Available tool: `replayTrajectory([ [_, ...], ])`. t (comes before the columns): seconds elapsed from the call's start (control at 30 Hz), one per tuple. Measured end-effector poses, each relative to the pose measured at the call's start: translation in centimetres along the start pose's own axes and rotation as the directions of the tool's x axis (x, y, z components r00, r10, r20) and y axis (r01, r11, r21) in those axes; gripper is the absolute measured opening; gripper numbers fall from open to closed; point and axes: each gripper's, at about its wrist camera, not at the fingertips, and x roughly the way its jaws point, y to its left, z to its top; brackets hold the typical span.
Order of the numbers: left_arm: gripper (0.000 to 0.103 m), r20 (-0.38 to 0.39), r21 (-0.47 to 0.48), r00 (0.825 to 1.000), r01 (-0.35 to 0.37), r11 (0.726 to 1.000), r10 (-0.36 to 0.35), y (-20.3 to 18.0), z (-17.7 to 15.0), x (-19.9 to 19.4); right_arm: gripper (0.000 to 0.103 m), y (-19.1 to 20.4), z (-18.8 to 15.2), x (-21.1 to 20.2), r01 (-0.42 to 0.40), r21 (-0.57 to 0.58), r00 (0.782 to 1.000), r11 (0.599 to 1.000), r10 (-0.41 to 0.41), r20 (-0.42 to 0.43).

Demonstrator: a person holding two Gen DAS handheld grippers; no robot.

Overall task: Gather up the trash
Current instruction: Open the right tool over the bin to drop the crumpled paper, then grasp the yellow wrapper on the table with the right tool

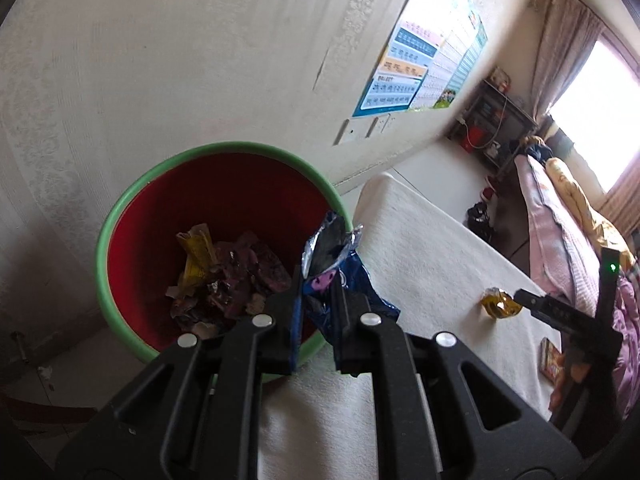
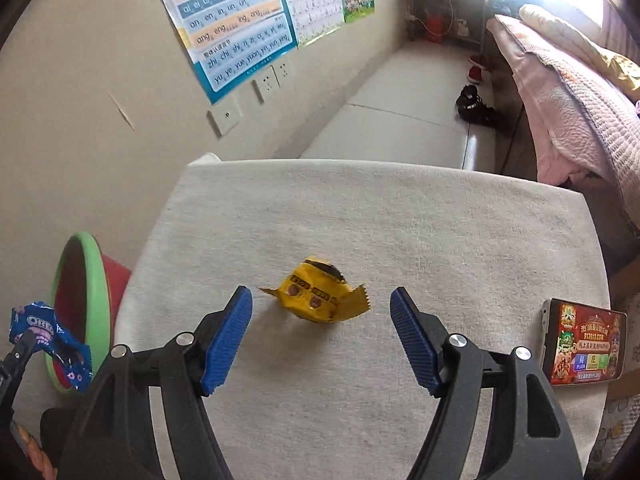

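The table (image 2: pixel 400 216), covered in a white cloth, is cut off at the near edge. Beside it the red bin (image 1: pixel 224 200) is partly blocked by the left gripper (image 1: pixel 316 304), pinched on a blue Oreo wrapper (image 1: pixel 332 264) over the rim. The right gripper (image 2: pixel 320 316) is spread wide around a yellow wrapper (image 2: pixel 316 296), not touching. A phone (image 2: pixel 584 344) is seen nearby, text unreadable.

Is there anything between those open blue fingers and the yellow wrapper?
Nothing visible. The yellow wrapper lies alone on the white cloth, just ahead of the open right gripper. The phone sits off to the right, out of the path.
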Motion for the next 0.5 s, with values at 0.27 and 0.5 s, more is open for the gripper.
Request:
replayTrajectory([
  [0.27,0.011,-0.017,-0.008,1.000,-0.011,1.000,0.010,0.1,-0.4,0.2,0.048,-0.1,0.1,2.6,-0.032,0.003,0.995,0.999,0.032,-0.091],
  [0.5,0.011,-0.025,0.014,1.000,-0.006,1.000,0.006,-0.5,-0.8,0.2,0.022,0.8,-0.2,0.3,-0.084,-0.012,0.996,0.996,0.083,-0.040],
])
